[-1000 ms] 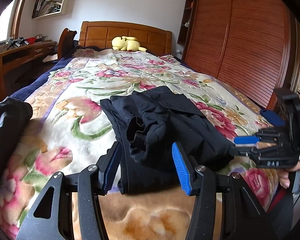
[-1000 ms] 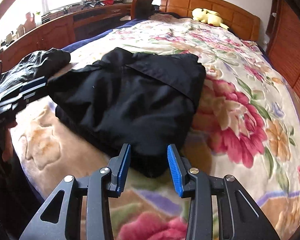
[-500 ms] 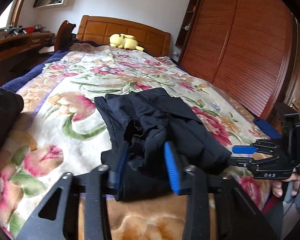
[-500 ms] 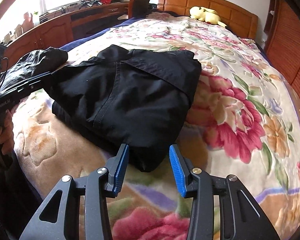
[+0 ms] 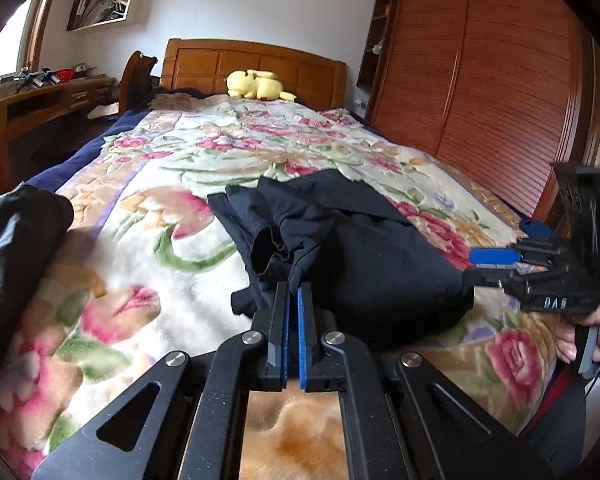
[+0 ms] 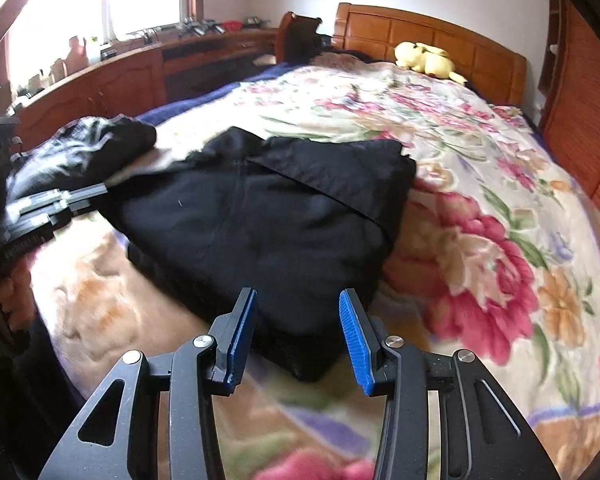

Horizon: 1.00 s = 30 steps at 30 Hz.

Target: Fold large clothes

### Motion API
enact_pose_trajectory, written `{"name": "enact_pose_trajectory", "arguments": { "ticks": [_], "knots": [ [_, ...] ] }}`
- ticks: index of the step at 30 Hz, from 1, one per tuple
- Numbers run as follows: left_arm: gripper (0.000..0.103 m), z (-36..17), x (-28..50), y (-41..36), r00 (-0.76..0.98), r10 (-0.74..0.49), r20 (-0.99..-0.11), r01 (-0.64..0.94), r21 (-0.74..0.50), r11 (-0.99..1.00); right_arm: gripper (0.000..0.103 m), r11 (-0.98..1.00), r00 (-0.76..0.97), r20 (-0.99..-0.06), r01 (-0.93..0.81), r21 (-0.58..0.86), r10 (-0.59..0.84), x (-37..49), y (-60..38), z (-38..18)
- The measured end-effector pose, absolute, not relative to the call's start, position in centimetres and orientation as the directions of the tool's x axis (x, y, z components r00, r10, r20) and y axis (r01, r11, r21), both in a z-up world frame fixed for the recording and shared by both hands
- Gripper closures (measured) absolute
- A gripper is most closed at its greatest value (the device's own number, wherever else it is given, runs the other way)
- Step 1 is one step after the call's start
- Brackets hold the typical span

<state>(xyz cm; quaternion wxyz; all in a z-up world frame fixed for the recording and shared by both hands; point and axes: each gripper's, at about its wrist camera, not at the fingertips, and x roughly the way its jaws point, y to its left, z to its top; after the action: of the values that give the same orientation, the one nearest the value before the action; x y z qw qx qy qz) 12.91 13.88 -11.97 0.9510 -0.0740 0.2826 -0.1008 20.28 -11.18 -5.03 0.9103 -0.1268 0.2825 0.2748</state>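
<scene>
The left gripper has its fingers pinched tight on the near edge of a folded black garment. The right gripper, fingers spread wide, straddles another near corner. The garment lies on the floral bed; beyond it sits a yellow plush toy.

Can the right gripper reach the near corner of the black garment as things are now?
Probably yes. The right gripper is open, its fingers straddling the near corner of the black garment, and nothing lies between them on the floral blanket.
</scene>
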Motion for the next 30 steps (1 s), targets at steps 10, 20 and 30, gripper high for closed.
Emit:
{"name": "enact_pose_trajectory", "arguments": {
  "ticks": [10,20,30],
  "knots": [
    [0.094,-12.4,12.5,13.0,0.801,-0.207,-0.561,0.144,-0.155,0.977,0.059,0.796,0.615,-0.681,-0.601,-0.078,0.397,22.4,-10.3,-7.9],
    [0.059,-13.3,12.0,13.7,0.783,-0.187,-0.593,0.128,-0.141,0.982,0.053,0.810,0.678,-0.618,-0.576,-0.110,0.399,26.0,-12.5,-4.2],
    [0.053,-15.1,13.4,14.0,0.749,-0.142,-0.647,0.072,-0.134,0.988,0.036,0.835,0.679,-0.628,-0.544,-0.084,0.380,36.8,-11.3,-4.3]
  ]
}}
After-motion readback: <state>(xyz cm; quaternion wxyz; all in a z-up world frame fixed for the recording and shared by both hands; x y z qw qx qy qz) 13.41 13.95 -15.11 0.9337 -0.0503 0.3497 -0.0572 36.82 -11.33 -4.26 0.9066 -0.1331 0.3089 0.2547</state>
